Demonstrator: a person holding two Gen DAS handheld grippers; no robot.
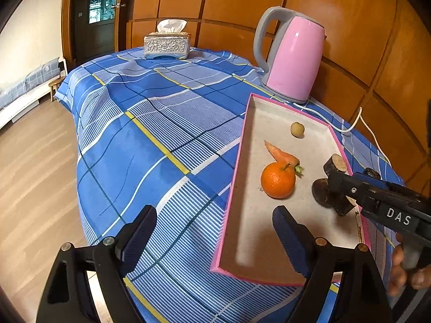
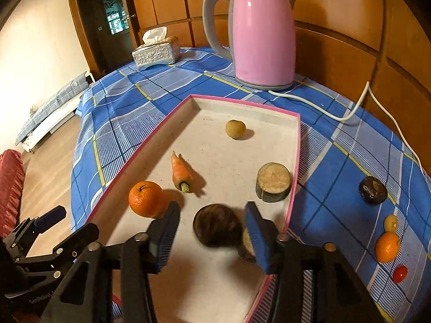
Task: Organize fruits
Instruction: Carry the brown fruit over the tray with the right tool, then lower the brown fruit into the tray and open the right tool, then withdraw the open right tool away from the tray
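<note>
1. The right gripper (image 2: pixel 212 231) hangs over the near end of the pink-rimmed tray (image 2: pixel 295 161), fingers spread apart and gripping nothing.
2. A dark round fruit (image 2: pixel 217 224) lies on the tray floor in the gap between the two fingers; whether the pads touch it cannot be told.
3. A cut dark chunk (image 2: pixel 246 245) sits just beside the right finger, partly hidden by it.
4. Farther along the tray lie an orange (image 2: pixel 145 198), a carrot (image 2: pixel 181 173), a second cut chunk with a pale top (image 2: pixel 273 182) against the right wall, and a small yellowish fruit (image 2: pixel 235 129) near the far end.
5. Outside the tray, on the blue checked cloth (image 2: pixel 336 188), rest a dark fruit (image 2: pixel 372 190), a small yellow fruit (image 2: pixel 390 223), another orange (image 2: pixel 387 247) and a red fruit (image 2: pixel 400 274).
6. The left gripper (image 1: pixel 215 231) hovers over the tray's near left edge, fingers wide apart and empty, with the orange well ahead of its right finger.
7. A pink kettle (image 2: pixel 262 35) and a tissue box (image 2: pixel 156 52) stand beyond the tray.
</note>
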